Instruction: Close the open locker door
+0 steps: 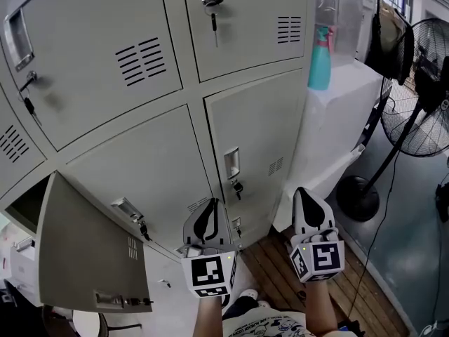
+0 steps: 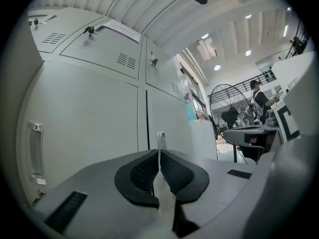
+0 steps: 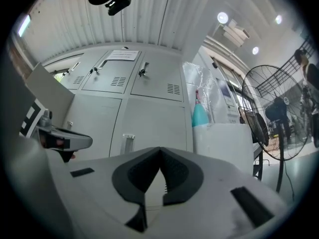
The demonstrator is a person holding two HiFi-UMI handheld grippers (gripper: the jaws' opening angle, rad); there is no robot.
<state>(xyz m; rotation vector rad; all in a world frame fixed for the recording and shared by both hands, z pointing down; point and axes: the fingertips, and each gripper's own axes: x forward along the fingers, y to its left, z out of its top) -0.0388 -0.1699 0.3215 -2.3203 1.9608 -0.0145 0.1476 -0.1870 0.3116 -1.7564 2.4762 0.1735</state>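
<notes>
The open door (image 1: pixel 88 251) is found at the lower left of the head view. It is swung well out from the lockers (image 1: pixel 140 153), and its inner face is shown. Vent slots and a latch are seen near its free edge. The dark compartment (image 1: pixel 27 206) is exposed just behind its upper left corner. In the right gripper view the same door (image 3: pixel 50 91) is seen edge-on at far left.

The left gripper (image 1: pixel 210 209) is held to the right of the door, well apart from it and touching nothing. It is pointed at a closed lower locker. In its own view (image 2: pixel 159 156) the pads are seen pressed together, with nothing caught between them.

The right gripper (image 1: pixel 306 199) is held beside the left one, with a gap between the two. It is raised before the right edge of the locker bank. Its jaws (image 3: pixel 160 153) are likewise seen fully closed and empty.

Keys (image 1: pixel 214 9) are noted hanging in several closed doors.

Further right, a teal bottle (image 1: pixel 320 58) is stood upright on a white cabinet (image 1: pixel 337 118) beside the lockers. A fan (image 1: pixel 421 111) is stood at the far right. A wooden floor (image 1: pixel 277 262) is seen below the grippers.
</notes>
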